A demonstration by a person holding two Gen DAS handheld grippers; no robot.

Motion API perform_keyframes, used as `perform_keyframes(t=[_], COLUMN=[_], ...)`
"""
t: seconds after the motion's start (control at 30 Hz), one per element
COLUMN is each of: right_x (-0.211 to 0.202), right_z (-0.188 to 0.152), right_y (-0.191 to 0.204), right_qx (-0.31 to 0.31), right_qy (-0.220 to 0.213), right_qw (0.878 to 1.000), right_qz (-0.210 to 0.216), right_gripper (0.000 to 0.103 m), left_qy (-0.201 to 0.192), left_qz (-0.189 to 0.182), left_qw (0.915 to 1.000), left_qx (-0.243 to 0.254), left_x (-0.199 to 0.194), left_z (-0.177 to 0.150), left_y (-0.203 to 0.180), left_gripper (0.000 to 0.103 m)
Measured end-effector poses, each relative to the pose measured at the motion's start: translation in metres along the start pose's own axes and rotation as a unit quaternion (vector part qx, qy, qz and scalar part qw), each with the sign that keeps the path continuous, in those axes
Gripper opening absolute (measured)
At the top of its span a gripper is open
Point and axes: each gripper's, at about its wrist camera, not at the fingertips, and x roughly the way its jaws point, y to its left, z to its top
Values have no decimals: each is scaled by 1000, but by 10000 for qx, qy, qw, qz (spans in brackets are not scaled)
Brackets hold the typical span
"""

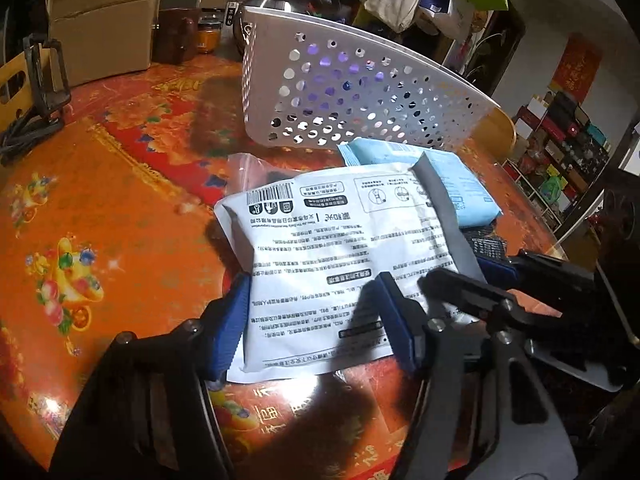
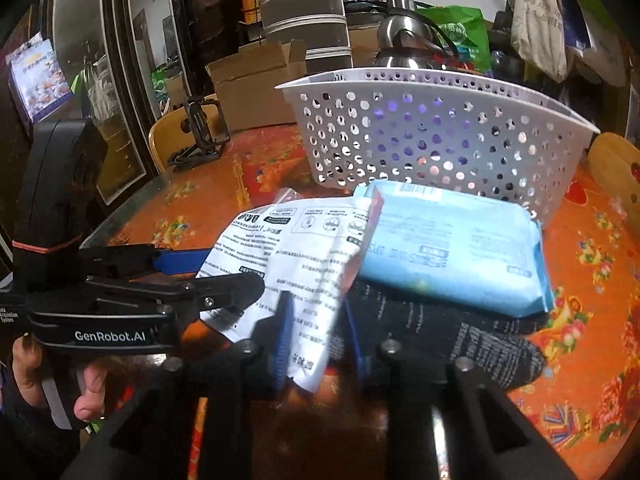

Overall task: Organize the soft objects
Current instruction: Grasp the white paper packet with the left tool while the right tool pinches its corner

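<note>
Left gripper (image 1: 312,320) straddling the white pouch (image 1: 340,256), pads apparently touching its edges; right gripper (image 2: 316,344) pinching its corner; pouch lying before the basket (image 1: 360,92), overlapping blue pack (image 2: 456,248).

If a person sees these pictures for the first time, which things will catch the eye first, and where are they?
First comes the white printed pouch at the centre of the orange patterned tablecloth, with the left gripper astride its near end and the right gripper at its corner. Beside it lies a light blue pack. Behind both stands the white perforated basket.
</note>
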Motion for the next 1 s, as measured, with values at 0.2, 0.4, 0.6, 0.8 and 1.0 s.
perform_keyframes(t=[0.2,0.4,0.6,0.8,1.0], right_x=[1,-3,-20,-41,-63], right_z=[2,0,3,9,24], right_y=[13,9,8,2,-4], right_qx=[-305,-332,-322,-300,-392], right_qy=[-38,-85,-300,-522,-739], right_qw=[9993,9993,9990,9981,9963], right_qz=[-199,-139,-83,-100,-199], right_gripper=[12,10,9,9,9], left_qy=[-154,-348,-501,-794,-1053], left_qz=[130,164,110,165,263], left_qw=[9998,9992,9987,9967,9939], left_qx=[56,49,15,106,190], left_x=[-7,-17,-28,-50,-69], left_z=[-3,-7,-8,1,19], left_y=[-4,-2,-10,-31,-56], left_gripper=[33,28,28,28,28])
